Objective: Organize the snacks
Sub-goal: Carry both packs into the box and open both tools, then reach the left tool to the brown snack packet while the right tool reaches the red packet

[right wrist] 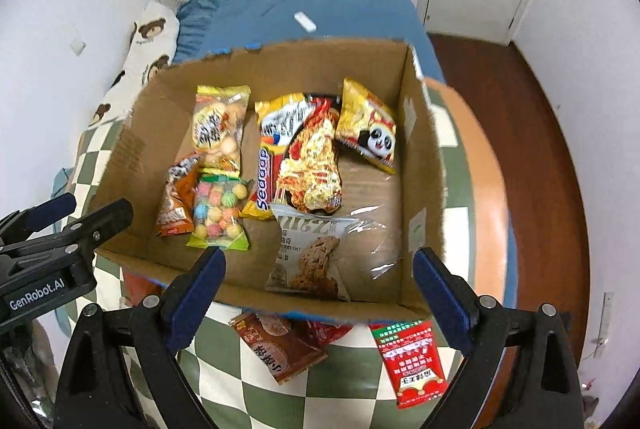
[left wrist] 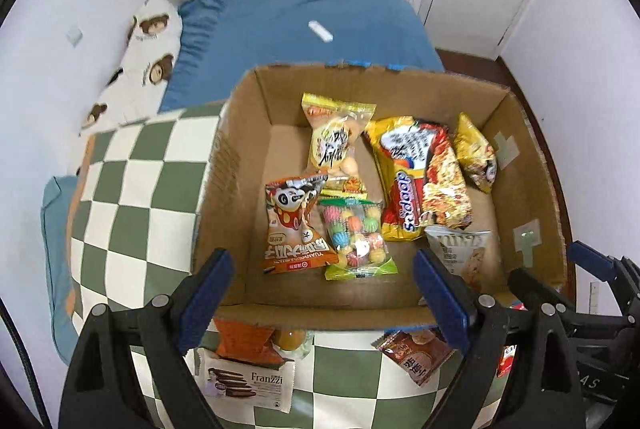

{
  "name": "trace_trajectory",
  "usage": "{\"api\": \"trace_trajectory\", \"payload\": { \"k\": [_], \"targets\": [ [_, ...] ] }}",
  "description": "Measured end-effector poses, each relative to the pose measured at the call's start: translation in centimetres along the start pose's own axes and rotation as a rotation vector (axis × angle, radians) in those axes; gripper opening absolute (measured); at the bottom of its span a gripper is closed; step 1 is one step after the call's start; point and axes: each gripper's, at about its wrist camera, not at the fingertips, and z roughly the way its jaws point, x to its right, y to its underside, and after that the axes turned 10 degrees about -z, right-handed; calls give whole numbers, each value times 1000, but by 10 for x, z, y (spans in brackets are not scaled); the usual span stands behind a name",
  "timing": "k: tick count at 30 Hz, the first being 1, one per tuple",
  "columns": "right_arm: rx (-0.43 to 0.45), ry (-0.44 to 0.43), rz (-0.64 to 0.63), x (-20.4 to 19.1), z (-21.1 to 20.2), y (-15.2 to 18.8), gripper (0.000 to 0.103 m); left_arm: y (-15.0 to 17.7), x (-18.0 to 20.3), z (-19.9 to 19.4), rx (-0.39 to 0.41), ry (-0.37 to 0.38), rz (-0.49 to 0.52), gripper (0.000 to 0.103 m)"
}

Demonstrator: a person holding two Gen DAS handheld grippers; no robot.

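An open cardboard box (left wrist: pixel 248 149) (right wrist: pixel 140 149) sits on a green-and-white checked cushion. Inside lie an orange panda packet (left wrist: pixel 294 225), a bag of coloured candies (left wrist: pixel 356 233) (right wrist: pixel 218 209), a yellow biscuit bag (left wrist: pixel 334 141), a Sedaap noodle packet (left wrist: pixel 420 173) (right wrist: pixel 304 157), a small yellow panda packet (right wrist: pixel 368 133) and a white oat cookie packet (right wrist: pixel 312 261). My left gripper (left wrist: pixel 320 261) hangs open above the box's near wall, over the candy bag, holding nothing. My right gripper (right wrist: pixel 320 257) is open above the cookie packet, also empty.
In front of the box on the cushion lie a Franzzi wafer packet (left wrist: pixel 248 381), an orange packet (left wrist: pixel 248 343), a brown packet (right wrist: pixel 280 345) and a red packet (right wrist: pixel 414 361). A blue blanket (left wrist: pixel 300 41) with a small white object (left wrist: pixel 320 30) lies behind; wooden floor (right wrist: pixel 520 109) to the right.
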Motion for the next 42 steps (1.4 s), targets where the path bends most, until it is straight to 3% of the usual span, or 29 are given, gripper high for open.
{"api": "trace_trajectory", "payload": {
  "k": [13, 18, 21, 25, 26, 28, 31, 35, 38, 42],
  "targets": [
    [198, 55, -20, -16, -93, 35, 97, 45, -6, -79, 166, 46, 12, 92],
    [241, 24, 2, -17, -119, 50, 97, 62, -7, -102, 223, 53, 17, 92],
    [243, -5, 29, -9, -121, 64, 97, 72, 0, -96, 219, 43, 58, 92],
    [191, -17, 91, 22, -96, 87, 96, 84, 16, -53, 62, 60, 101, 92],
    [179, -18, 105, 30, -88, 92, 96, 87, 19, -35, 4, 75, 88, 92],
    [150, -14, 123, 48, -67, 103, 85, 93, 24, -3, -99, 84, 58, 92],
    [63, -10, 147, 73, -28, 117, 84, 106, 37, 44, -220, 85, 3, 92],
    [-33, 8, 160, 95, 23, 136, 85, 120, 67, 86, -274, 50, -15, 92],
    [-72, 2, 146, 101, 46, 142, 85, 130, 88, 111, -285, -13, 33, 92],
    [-116, -17, 96, 102, 73, 144, 86, 145, 84, 127, -317, -100, 96, 92]
  ]
}}
